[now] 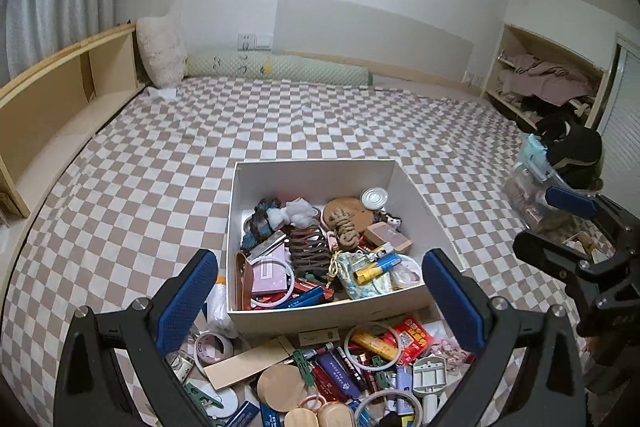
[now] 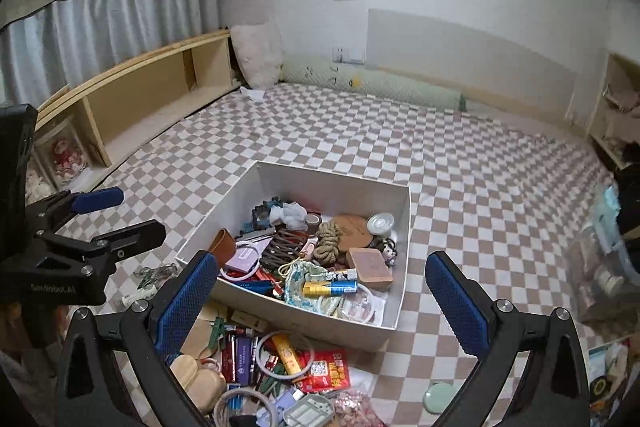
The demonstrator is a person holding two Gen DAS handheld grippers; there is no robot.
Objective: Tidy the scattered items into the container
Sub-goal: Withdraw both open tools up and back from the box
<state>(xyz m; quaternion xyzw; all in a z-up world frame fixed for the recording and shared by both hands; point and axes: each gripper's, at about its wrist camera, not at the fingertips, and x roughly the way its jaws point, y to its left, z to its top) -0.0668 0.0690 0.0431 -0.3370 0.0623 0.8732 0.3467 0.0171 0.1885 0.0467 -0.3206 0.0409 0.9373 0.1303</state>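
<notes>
A white box stands on the checked sheet, holding a rope coil, a tin, a yellow-and-blue tube and several other small things. Loose items lie in a heap before its near wall: a tape roll, a wooden slat, a red packet, a yellow tube, lighters and hoops. My left gripper hovers open above the heap, holding nothing. My right gripper is open too, to the right of the left one.
A clear plastic bin of oddments and a black garment sit at the bed's right edge. A wooden shelf runs along the left. A pillow and a green bolster lie at the far wall. A green lid lies apart.
</notes>
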